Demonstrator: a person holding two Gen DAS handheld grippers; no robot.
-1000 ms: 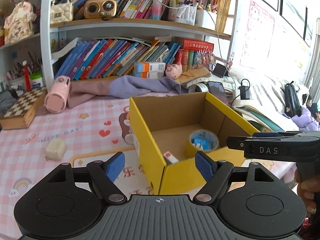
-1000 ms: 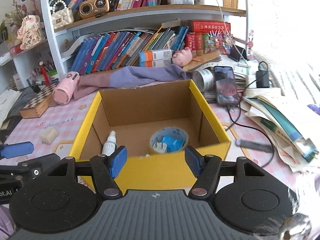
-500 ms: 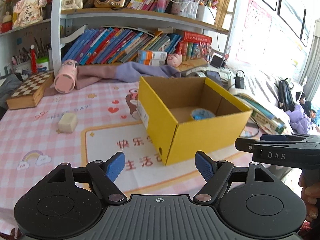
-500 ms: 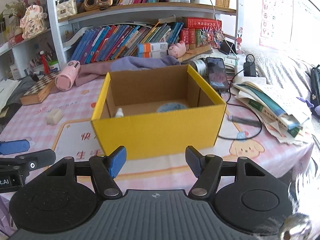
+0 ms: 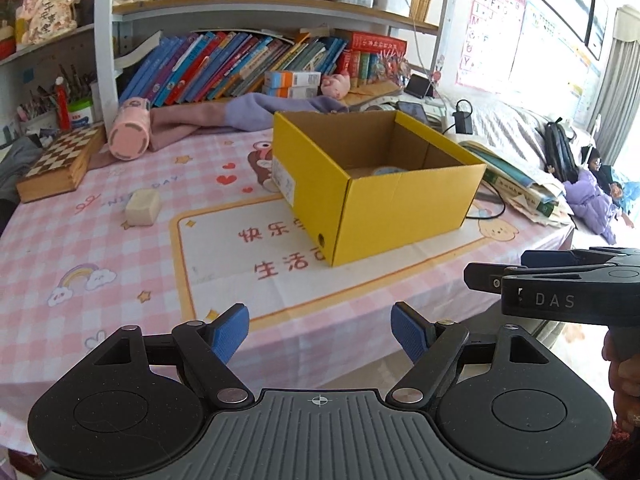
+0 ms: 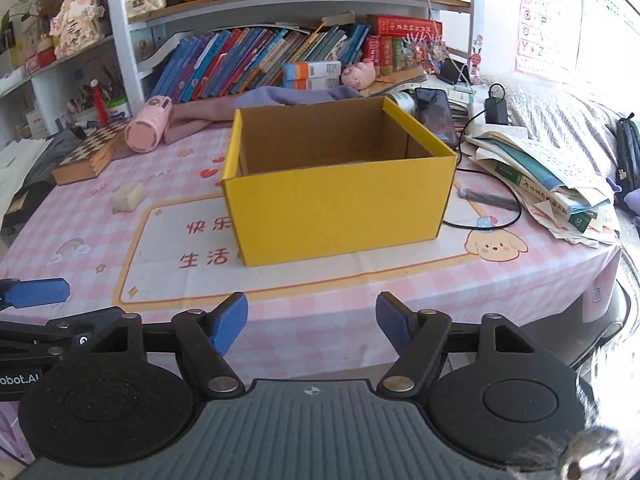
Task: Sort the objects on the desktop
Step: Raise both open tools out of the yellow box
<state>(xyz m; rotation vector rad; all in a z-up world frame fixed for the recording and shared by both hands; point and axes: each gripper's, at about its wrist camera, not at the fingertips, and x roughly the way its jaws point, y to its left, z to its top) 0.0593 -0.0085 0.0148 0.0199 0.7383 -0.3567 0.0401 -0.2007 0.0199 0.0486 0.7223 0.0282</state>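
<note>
I have drawn both my left gripper and right gripper back from the yellow box; both stay spread, empty.

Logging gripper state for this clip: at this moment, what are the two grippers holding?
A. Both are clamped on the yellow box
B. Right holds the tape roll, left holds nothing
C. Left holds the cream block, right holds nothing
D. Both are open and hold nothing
D: the left gripper and right gripper each show spread blue pads with nothing between them; the cream block lies on the tablecloth, apart from the yellow box.
</note>
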